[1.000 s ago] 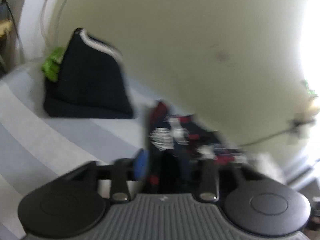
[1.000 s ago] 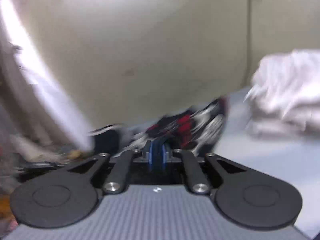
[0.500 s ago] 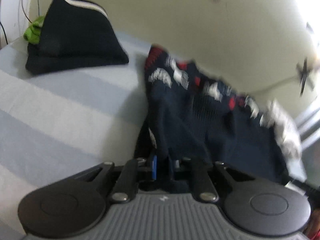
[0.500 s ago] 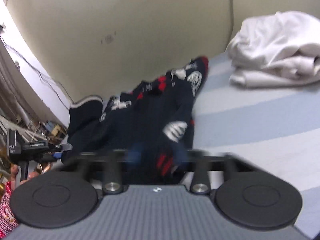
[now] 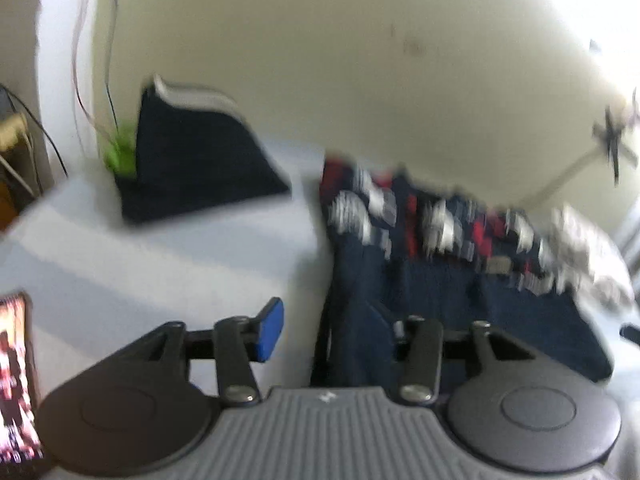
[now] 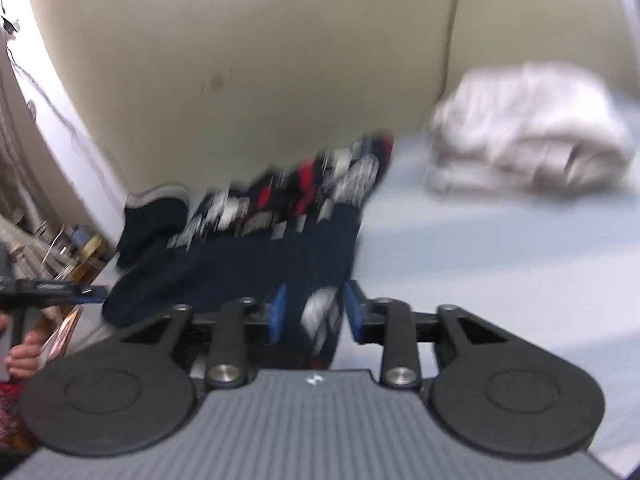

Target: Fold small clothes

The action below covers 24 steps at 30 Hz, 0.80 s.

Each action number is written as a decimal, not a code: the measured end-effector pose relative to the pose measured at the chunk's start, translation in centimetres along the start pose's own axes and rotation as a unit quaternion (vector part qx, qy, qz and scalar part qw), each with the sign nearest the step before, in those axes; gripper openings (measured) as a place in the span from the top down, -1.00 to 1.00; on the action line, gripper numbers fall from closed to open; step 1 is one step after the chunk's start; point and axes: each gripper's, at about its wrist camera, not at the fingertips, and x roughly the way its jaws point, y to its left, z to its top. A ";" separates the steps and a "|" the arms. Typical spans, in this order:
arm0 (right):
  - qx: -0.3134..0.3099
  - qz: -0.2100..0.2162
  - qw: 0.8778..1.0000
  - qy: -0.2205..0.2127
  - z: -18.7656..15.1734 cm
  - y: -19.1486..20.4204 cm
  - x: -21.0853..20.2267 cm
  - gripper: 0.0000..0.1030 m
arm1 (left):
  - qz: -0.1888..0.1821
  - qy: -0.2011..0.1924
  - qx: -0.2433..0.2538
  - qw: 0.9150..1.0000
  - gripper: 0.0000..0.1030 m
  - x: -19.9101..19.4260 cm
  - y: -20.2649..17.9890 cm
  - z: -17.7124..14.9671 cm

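A navy garment with a red and white pattern (image 5: 440, 280) lies spread on the striped bed (image 5: 180, 264). My left gripper (image 5: 336, 332) hovers at its near left edge with the jaws opening. The blue left pad (image 5: 272, 332) stands free over the sheet, and the right finger is hidden by the cloth. In the right wrist view the same garment (image 6: 260, 248) reaches to my right gripper (image 6: 316, 314). Its jaws are opening too, with a corner of the cloth loose between the blue pads (image 6: 354, 312).
A folded navy piece with a white stripe (image 5: 192, 160) stands at the back left beside something green (image 5: 120, 156). A pile of white clothes (image 6: 528, 132) lies at the back right. The cream wall (image 6: 280, 60) runs close behind. A hand (image 6: 20, 356) shows at the left edge.
Half a second ago both grippers were shut on the garment. Now both pairs of jaws stand apart and the cloth rests on the bed. Both views have drawn back a little.
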 end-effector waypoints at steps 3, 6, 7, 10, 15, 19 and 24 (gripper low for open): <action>0.014 0.024 0.999 -0.022 1.7 0.6 1.5 0.23 | -0.043 -0.024 0.003 0.999 -0.01 1.1 -2.5 1.8; 0.005 0.059 0.998 -0.008 2.1 2.8 5.3 0.23 | -0.065 -0.020 0.040 0.997 -0.05 4.4 -5.9 2.1; 0.000 0.065 0.998 0.004 1.9 3.4 6.8 0.23 | -0.059 -0.015 0.053 0.997 -0.05 5.9 -6.9 2.0; -0.018 0.041 0.998 0.044 1.4 3.6 11.1 0.22 | -0.010 0.015 0.082 0.996 0.01 10.0 -8.0 0.5; 0.083 0.048 0.994 0.046 0.3 -2.3 12.2 0.54 | 0.005 0.009 0.093 0.996 0.08 10.2 -5.1 -2.6; 0.135 0.070 0.988 0.030 0.3 -3.7 12.3 0.49 | -0.003 0.009 0.072 0.997 0.05 9.6 -5.2 -1.7; 0.104 0.059 0.993 0.012 0.2 -2.7 12.5 0.29 | -0.042 -0.038 0.052 0.997 -0.21 9.3 -6.5 0.2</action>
